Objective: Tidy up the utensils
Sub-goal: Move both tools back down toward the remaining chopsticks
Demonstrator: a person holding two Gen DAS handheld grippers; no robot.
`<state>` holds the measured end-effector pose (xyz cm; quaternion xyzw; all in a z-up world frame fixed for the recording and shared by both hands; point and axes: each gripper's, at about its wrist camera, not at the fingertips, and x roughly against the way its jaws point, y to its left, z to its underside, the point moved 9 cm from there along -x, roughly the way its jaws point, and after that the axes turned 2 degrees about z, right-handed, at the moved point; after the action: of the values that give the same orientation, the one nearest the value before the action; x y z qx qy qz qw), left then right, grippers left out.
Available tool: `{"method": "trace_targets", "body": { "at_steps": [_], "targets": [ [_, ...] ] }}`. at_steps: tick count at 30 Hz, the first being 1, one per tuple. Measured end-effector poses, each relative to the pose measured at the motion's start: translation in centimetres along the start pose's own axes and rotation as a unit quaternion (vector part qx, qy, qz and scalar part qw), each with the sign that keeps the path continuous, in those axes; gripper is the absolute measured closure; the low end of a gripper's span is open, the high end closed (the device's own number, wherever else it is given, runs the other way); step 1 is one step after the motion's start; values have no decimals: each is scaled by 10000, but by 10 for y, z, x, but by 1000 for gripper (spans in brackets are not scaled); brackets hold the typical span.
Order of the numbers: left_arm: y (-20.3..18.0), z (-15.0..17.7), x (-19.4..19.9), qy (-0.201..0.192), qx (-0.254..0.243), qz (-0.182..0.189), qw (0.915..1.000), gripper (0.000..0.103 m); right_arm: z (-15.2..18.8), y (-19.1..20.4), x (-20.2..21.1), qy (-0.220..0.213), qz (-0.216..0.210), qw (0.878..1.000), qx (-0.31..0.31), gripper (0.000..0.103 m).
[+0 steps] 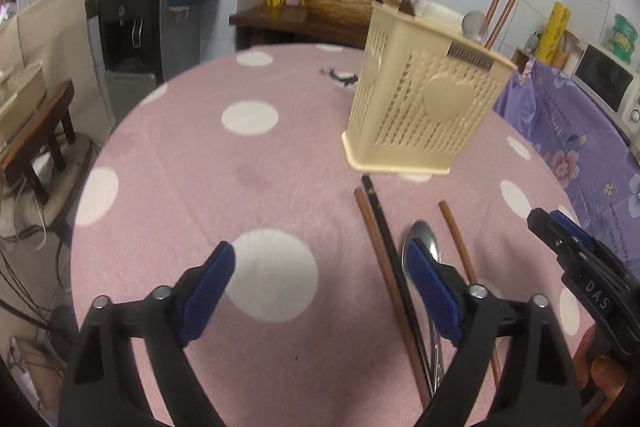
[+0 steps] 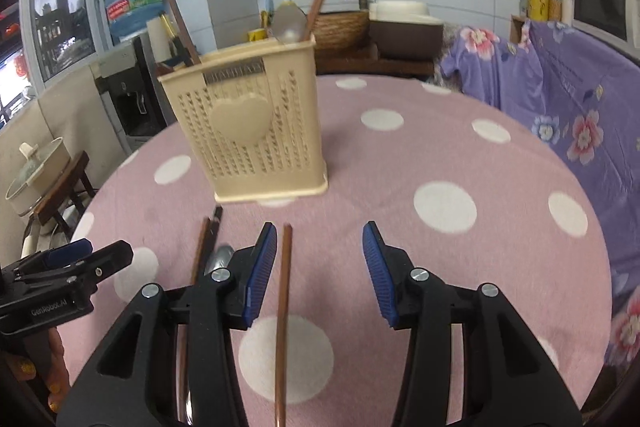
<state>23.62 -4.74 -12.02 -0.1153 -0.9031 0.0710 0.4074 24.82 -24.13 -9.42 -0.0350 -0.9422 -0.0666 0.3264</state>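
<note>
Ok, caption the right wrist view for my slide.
Open right gripper straddling a brown chopstick before the utensil holder.

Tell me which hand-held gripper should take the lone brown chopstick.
Right. The right hand-held gripper is open, with the lone brown chopstick already lying between its fingers. The left hand-held gripper is open over bare cloth, with the spoon beside it.

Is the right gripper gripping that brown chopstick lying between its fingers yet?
Apart. The right wrist view shows the right gripper open, the brown chopstick lying on the tablecloth with a clear gap to each pad.
</note>
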Motion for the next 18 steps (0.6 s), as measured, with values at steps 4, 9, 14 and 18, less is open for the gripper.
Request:
{"method": "trace_targets", "body": {
  "at_steps": [4,9,14,18],
  "targets": [
    [-8,18,-9,309,141,260,9991,44,17,-8,1,97,67,9998,-188,57],
    [-29,31,-17,478,-136,281,9984,52,27,-14,2,182,83,9994,-287,56],
    [-39,40,-24,609,-221,274,9975,55,29,-13,4,172,30,9995,-266,55],
    [-41,42,-27,618,-320,172,9974,57,29,-10,3,196,-8,9995,-255,55]
  ]
}}
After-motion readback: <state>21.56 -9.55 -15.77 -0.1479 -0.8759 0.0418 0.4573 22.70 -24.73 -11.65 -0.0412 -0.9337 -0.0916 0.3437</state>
